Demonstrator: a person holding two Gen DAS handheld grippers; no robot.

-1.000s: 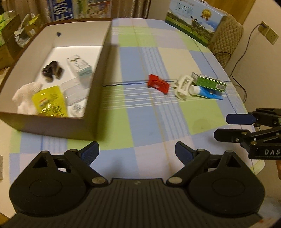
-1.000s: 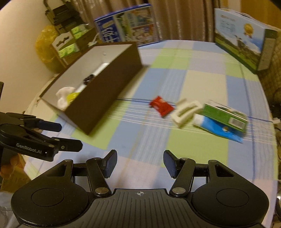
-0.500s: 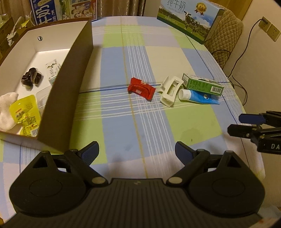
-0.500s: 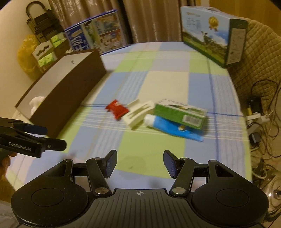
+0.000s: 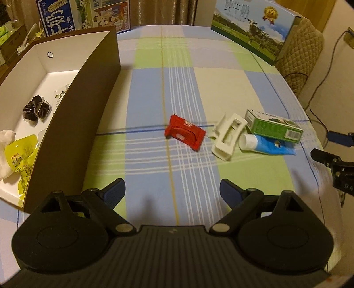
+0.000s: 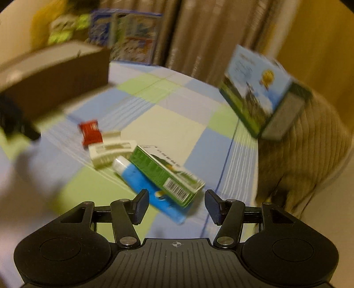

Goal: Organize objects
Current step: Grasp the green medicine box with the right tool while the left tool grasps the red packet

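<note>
Over the near edge of the checked surface (image 5: 154,88) we held our left tongs (image 5: 172,190) tilted steeply down, jaws spread wide with nothing between them, only bare cloth under the blue pads. Our right tongs (image 6: 176,205) pointed down at a shallower slant and were rolled, so the whole scene leaned in their blurred view; their jaws stood about half open, had just been closing a little, and gripped nothing. The near end of one green carton (image 6: 166,175) lay between and just beyond their tips, not touched by either pad as far as we could tell. In the left wrist view those right tongs (image 5: 331,148) came in from the right edge of the surface, just beside the carton.

We counted four loose things in a row toward the right edge: one red packet (image 5: 184,133), one white hair claw (image 5: 229,138) just beside it, one blue tube (image 5: 265,144) with a white cap, and the green carton (image 5: 274,128) resting partly on the tube. The claw touched the tube's cap end.

One brown box (image 5: 88,110) with a white inside stood at the left edge. Within it we counted one dark scrunchie (image 5: 36,108), one yellow packet (image 5: 18,159), one white soft thing (image 5: 4,146) at the near corner, and one small printed carton, mostly hidden by the wall. One milk carton box (image 5: 254,28) stood at the far right corner, another (image 5: 81,13) beyond the far edge.
</note>
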